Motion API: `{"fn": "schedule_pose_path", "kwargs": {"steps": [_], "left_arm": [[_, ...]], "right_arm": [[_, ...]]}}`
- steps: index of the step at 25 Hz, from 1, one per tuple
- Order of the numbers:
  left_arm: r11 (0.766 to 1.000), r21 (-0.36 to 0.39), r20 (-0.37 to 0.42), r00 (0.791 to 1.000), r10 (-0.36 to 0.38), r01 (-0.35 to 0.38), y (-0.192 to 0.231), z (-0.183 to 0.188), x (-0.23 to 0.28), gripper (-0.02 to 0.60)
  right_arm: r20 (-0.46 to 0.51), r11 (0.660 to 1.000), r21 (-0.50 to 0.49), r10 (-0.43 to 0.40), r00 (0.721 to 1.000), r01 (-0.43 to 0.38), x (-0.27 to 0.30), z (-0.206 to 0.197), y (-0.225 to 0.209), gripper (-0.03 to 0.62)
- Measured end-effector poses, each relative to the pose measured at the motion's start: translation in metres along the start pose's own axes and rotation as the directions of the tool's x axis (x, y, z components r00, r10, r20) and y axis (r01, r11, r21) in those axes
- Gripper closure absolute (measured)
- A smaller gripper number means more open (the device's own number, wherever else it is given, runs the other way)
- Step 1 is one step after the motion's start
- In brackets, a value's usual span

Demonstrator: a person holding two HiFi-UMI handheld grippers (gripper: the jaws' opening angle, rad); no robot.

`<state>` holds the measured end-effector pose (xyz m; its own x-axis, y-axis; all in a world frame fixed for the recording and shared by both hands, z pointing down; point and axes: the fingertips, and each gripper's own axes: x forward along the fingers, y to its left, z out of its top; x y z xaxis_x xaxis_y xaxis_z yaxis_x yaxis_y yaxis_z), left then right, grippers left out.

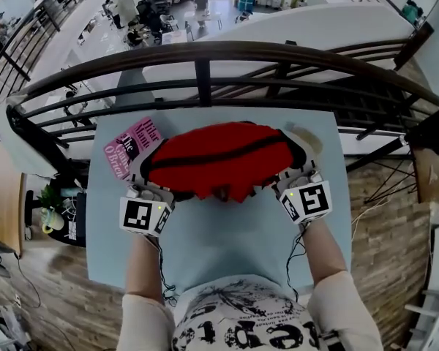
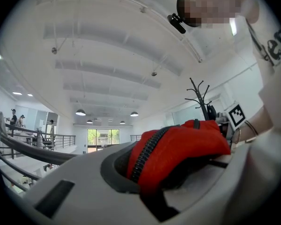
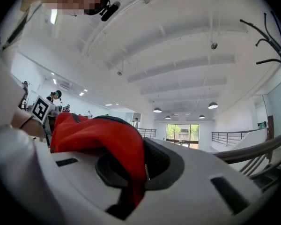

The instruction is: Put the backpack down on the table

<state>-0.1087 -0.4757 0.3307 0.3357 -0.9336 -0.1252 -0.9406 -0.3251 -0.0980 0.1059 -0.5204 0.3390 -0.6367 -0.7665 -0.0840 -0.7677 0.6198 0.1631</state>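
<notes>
A red backpack (image 1: 227, 159) with a black zip hangs stretched between my two grippers over the pale blue table (image 1: 234, 247). My left gripper (image 1: 158, 190) is shut on its left edge, and red fabric and zip (image 2: 178, 149) fill the space between the jaws (image 2: 150, 191) in the left gripper view. My right gripper (image 1: 281, 180) is shut on the right edge, with a fold of red cloth (image 3: 98, 135) pinched between its jaws (image 3: 131, 196). Whether the backpack's underside touches the tabletop I cannot tell.
A pink magazine (image 1: 129, 148) lies at the table's far left corner, partly under the backpack's end. A dark metal railing (image 1: 205, 53) runs just beyond the table's far edge. A pale rounded object (image 1: 308, 139) shows behind the bag's right end.
</notes>
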Motion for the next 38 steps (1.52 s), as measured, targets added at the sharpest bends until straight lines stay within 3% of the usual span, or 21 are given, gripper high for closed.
{"fn": "schedule_pose_path", "kwargs": {"steps": [9,15,22,28,34,38], "left_arm": [[0.999,-0.032,-0.027,0.999,-0.018,0.017,-0.032,-0.019,-0.047,0.555],[0.996,-0.028,-0.064,0.994,-0.083,0.082,-0.056,-0.049,-0.086,0.555],[0.987,-0.074,-0.181,0.971,-0.155,0.143,-0.073,-0.093,-0.130,0.555],[0.981,-0.108,-0.211,0.960,-0.183,0.163,-0.086,-0.119,-0.159,0.555],[0.971,-0.142,-0.225,0.949,-0.219,0.190,-0.094,-0.155,-0.192,0.532],[0.962,-0.157,-0.286,0.923,-0.259,0.222,-0.099,-0.183,-0.219,0.495]], "right_arm": [[-0.072,1.000,-0.017,0.016,0.997,-0.017,-0.053,-0.022,0.031,0.574],[-0.146,0.999,-0.031,0.021,0.989,-0.026,-0.093,-0.050,0.058,0.571],[-0.232,0.998,-0.046,0.031,0.972,-0.042,-0.134,-0.078,0.094,0.566],[-0.271,0.999,0.044,0.006,0.962,0.007,-0.164,-0.103,0.116,0.566],[-0.319,0.998,0.048,-0.031,0.947,0.049,-0.190,-0.129,0.140,0.559],[-0.372,0.996,0.059,-0.041,0.927,0.068,-0.208,-0.153,0.158,0.556]]}}
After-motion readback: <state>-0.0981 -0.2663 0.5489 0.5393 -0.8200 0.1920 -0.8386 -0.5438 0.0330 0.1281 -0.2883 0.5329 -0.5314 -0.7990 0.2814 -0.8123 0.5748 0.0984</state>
